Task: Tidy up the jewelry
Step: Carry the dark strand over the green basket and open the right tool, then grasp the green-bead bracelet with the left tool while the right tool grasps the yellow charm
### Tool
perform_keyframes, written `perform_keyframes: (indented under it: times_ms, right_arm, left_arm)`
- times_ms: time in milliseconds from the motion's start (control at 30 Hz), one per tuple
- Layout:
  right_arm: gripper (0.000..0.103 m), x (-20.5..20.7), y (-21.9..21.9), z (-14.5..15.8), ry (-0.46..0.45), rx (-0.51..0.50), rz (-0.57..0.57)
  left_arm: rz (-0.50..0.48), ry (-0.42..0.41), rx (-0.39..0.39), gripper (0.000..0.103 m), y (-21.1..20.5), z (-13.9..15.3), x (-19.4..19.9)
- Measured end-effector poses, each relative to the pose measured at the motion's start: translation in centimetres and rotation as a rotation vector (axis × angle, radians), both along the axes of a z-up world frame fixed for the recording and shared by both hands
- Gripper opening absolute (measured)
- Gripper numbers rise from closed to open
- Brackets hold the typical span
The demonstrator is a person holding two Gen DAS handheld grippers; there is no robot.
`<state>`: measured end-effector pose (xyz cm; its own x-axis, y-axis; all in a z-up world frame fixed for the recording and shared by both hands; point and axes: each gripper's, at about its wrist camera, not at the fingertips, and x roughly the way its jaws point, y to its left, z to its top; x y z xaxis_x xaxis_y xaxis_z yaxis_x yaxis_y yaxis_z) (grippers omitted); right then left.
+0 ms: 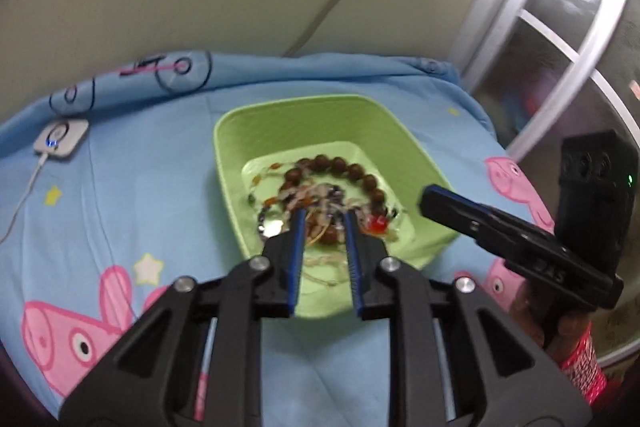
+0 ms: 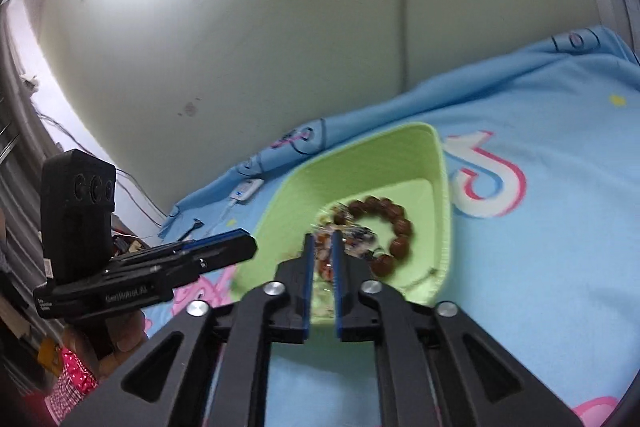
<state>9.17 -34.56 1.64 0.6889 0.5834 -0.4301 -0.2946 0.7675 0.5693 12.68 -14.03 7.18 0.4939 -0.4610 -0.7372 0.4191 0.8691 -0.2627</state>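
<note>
A light green basket sits on the bed and holds a heap of jewelry. In it lie a brown wooden bead bracelet, a red bead and tangled pale cords with small stones. My left gripper hovers over the basket's near side, its blue pads a narrow gap apart, nothing pinched between them. My right gripper points at the same heap, shut and empty. In the left wrist view the right gripper reaches in from the right, over the basket's right rim.
A blue cartoon-print sheet covers the bed. A white charger puck with a cable lies at the far left. A white window frame stands at the right; the wall is close behind. A hand with a red dotted sleeve holds the right gripper.
</note>
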Motion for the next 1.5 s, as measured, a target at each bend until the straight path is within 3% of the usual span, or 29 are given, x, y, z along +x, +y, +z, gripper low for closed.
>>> perform_keyframes:
  times_ms: [100,233,367,500,600,733,867,967,1033,1233,1500]
  right_arm:
    - [0.022,-0.7,-1.3,0.5,-0.046,0.024,-0.034]
    - [0.023,-1.6,-1.6,1.1,-0.104,0.064,-0.024]
    - [0.023,-2.1,-0.3,1.3,-0.122,0.064,0.036]
    - [0.023,-2.6,2.6,1.4,-0.115,0.015,0.133]
    - [0.023,-3.1,6.4,1.1,-0.090,-0.050,0.237]
    - [0.023,-4.3,11.8,0.0,-0.052,-0.151,0.362]
    - [0.022,-5.9,16.6,-1.0,-0.029,-0.232,0.466]
    - [0.014,-7.4,20.5,-1.0,-0.047,-0.334,0.519]
    - [0.012,-7.6,22.5,-0.9,-0.061,-0.396,0.525]
    - [0.012,-4.9,24.6,-0.7,-0.017,-0.365,0.531]
    - [0.012,-3.6,26.4,-1.1,0.007,-0.359,0.540]
  left_arm:
    - [0.031,-0.001,-0.044,0.018,1.6,0.4,-0.3]
    - [0.102,-0.058,-0.088,0.018,6.5,2.4,-2.3]
    - [0.239,-0.095,-0.100,0.018,14.0,3.3,-5.4]
    - [0.405,-0.087,-0.053,0.018,21.4,2.2,-9.2]
    - [0.458,-0.051,-0.006,0.018,24.3,0.1,-11.9]
    - [0.451,-0.033,0.005,0.018,25.2,-1.7,-14.1]
    - [0.414,-0.036,-0.042,0.018,24.9,-2.5,-15.6]
    - [0.369,-0.063,-0.049,0.018,23.7,-2.8,-16.3]
    - [0.308,-0.090,-0.006,0.018,22.0,-3.0,-16.7]
    - [0.160,-0.113,0.129,0.018,17.8,-4.6,-17.0]
    - [0.156,-0.079,0.214,0.019,17.2,-6.6,-15.3]
